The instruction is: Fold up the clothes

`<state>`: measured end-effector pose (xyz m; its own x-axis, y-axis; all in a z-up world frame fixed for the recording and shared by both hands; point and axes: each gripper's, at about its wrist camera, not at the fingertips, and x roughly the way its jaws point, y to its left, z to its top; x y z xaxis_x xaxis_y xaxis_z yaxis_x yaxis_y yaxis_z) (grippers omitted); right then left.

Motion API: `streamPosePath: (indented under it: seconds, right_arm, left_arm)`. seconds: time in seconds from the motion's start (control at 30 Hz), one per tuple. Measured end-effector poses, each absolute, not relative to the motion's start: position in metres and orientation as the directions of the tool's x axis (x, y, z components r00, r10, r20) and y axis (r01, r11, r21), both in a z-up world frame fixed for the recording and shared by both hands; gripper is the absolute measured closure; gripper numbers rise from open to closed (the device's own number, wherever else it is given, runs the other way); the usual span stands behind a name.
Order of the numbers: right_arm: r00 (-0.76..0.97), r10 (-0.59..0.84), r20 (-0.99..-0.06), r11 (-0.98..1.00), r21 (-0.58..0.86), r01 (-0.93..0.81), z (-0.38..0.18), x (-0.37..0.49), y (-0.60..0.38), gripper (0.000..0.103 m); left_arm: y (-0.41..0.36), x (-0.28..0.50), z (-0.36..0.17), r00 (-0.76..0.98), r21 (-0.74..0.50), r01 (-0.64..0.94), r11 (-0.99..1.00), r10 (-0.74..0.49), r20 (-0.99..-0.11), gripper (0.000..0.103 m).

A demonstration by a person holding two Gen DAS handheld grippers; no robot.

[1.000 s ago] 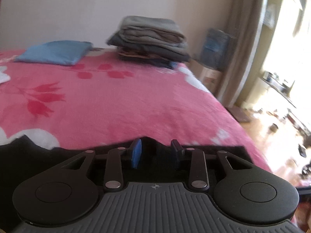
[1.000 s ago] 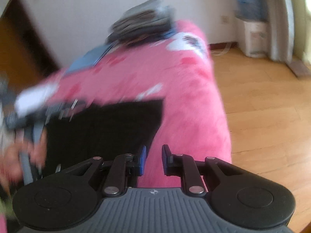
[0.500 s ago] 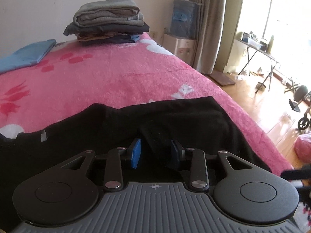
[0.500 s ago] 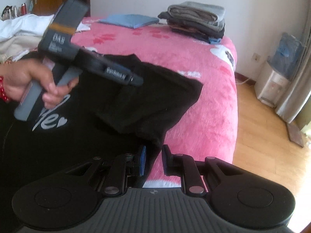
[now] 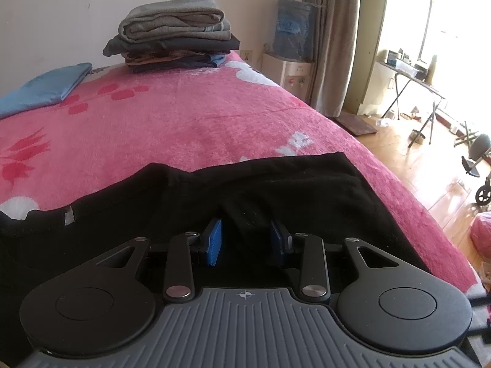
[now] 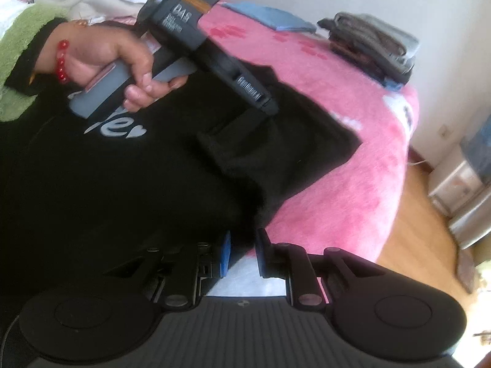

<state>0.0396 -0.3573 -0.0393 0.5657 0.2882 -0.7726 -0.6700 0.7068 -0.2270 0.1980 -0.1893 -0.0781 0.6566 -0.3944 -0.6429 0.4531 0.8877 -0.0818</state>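
Left wrist view: your left gripper has a bunched ridge of the black garment between its pads, lower centre of frame; it looks pinched, though black on black hides the contact. Right wrist view: your right gripper sits at the garment's hem, lower centre, jaws narrowly apart with dark cloth between them; whether the pads actually bite, you cannot tell. The garment lies across the pink blanket, its sleeve flap doubled inward mid-frame.

Risk, as a judgement: the right corner hangs at the bed's edge, so a weak hold there could drop it floorward and undo the fold. The thick bunch on the left may slip out unevenly.

Count: one black garment, two grippers, one folded stack upper centre, one blue cloth upper left.
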Motion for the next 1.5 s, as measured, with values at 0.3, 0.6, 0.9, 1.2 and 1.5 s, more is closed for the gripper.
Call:
streamPosePath:
  seconds: [0.3, 0.6, 0.9, 1.2, 1.5]
  right_arm:
    - [0.668, 0.290, -0.686, 0.636, -0.384, -0.670, -0.042, 0.043, -0.335, 0.084]
    - [0.657, 0.340, -0.673, 0.499, -0.463, -0.733, -0.068, 0.041, -0.285, 0.084]
    - [0.660, 0.328, -0.676, 0.570, -0.416, -0.709, -0.071, 0.055, -0.293, 0.099]
    - [0.664, 0.343, -0.664, 0.602, -0.387, -0.698, -0.066, 0.054, -0.304, 0.099]
    - [0.666, 0.351, -0.658, 0.628, -0.362, -0.689, -0.064, 0.057, -0.314, 0.099]
  left_arm:
    - [-0.152, 0.195, -0.051, 0.668, -0.174, 0.436, 0.883, -0.447, -0.595, 0.070]
    - [-0.110, 0.220, -0.063, 0.583, -0.426, 0.276, 0.862, -0.502, -0.639, 0.070]
    - [-0.113, 0.228, -0.067, 0.542, -0.502, 0.311, 0.807, -0.585, -0.603, 0.071]
    - [-0.152, 0.238, -0.076, 0.571, -0.385, 0.368, 0.846, -0.533, -0.625, 0.073]
    - [-0.161, 0.226, -0.072, 0.615, -0.302, 0.429, 0.851, -0.520, -0.593, 0.101]
